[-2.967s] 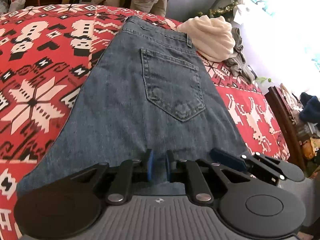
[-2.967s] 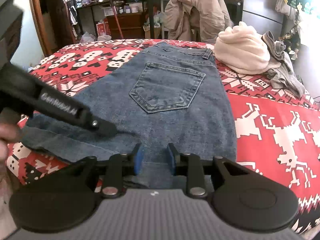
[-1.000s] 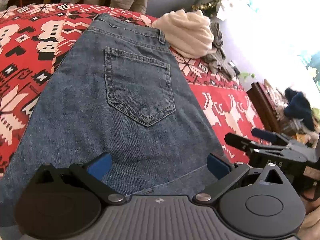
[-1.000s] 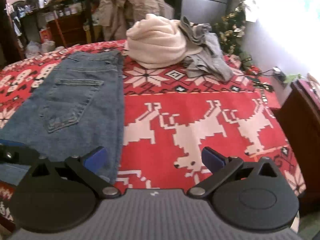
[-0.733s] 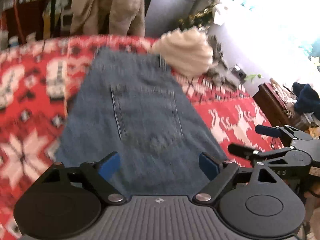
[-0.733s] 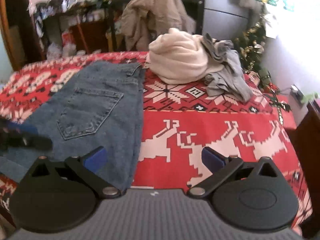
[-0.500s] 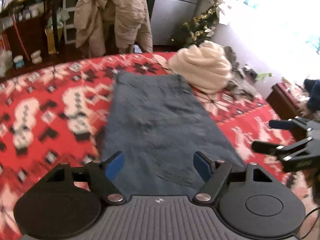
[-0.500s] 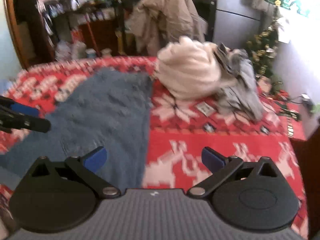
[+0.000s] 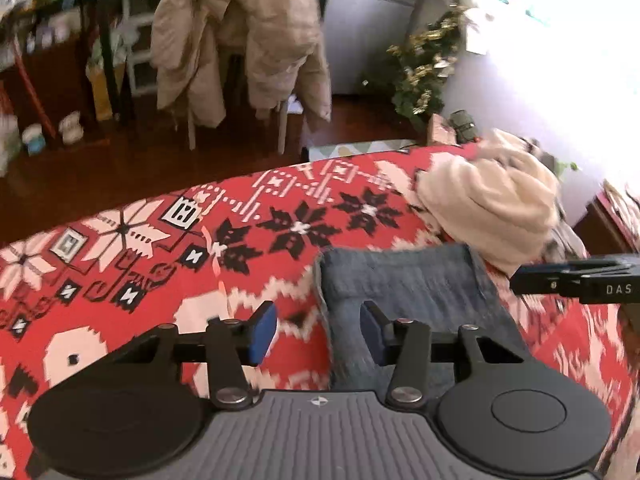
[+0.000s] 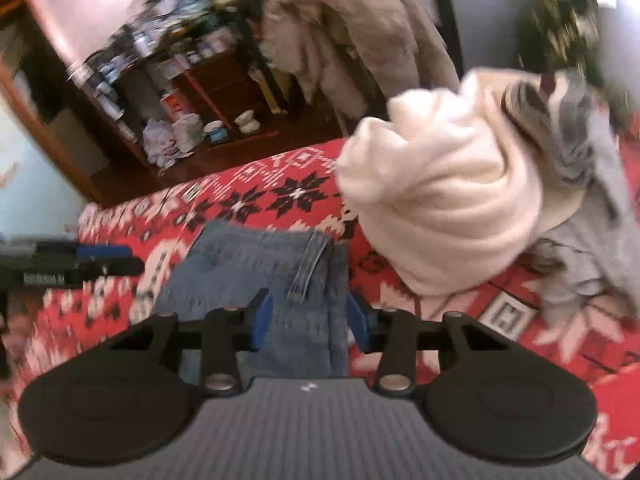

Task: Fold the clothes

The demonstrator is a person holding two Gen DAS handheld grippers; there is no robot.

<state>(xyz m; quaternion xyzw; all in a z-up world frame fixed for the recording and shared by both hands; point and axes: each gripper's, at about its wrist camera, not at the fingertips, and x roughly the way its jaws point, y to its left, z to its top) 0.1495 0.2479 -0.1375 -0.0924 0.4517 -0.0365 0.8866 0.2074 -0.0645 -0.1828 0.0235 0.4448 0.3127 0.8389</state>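
Left edge of the scene: red, white and black patterned knit bedspread (image 9: pixel 132 248) covering the bed, bare of clothing on this side.

Left tool (image 9: pixel 318 330): blue pads apart, nothing between them but air. It hovers over the left far corner of the blue denim jeans (image 9: pixel 404 280); the denim edge runs just inside its right pad.

Jeans lie flat on the bedspread, waistband end away from the cameras. In the right wrist view the jeans (image 10: pixel 256 276) show a belt loop near their right edge. How the rest of the garment is folded lies below the frame, so I cannot tell.

Right tool (image 10: pixel 308 318): pads also apart, straddling the belt-loop corner, empty. (Each tool shows up at the edge of the other's view, so the two sit at opposite corners of the waistband.)

Further right: a bundled cream fleece garment (image 10: pixel 436 204) just beside the jeans' right edge, a crumpled grey garment (image 10: pixel 580 160) behind it.

Judgement: both tools look set to take the waistband corners for a fold toward the near end. To do it well:
- lower until a pad slides under the denim, all layers caught, no bedspread pinched
- close both together
- lift level, keep the band taut between them
- keep the right tool off the cream fleece
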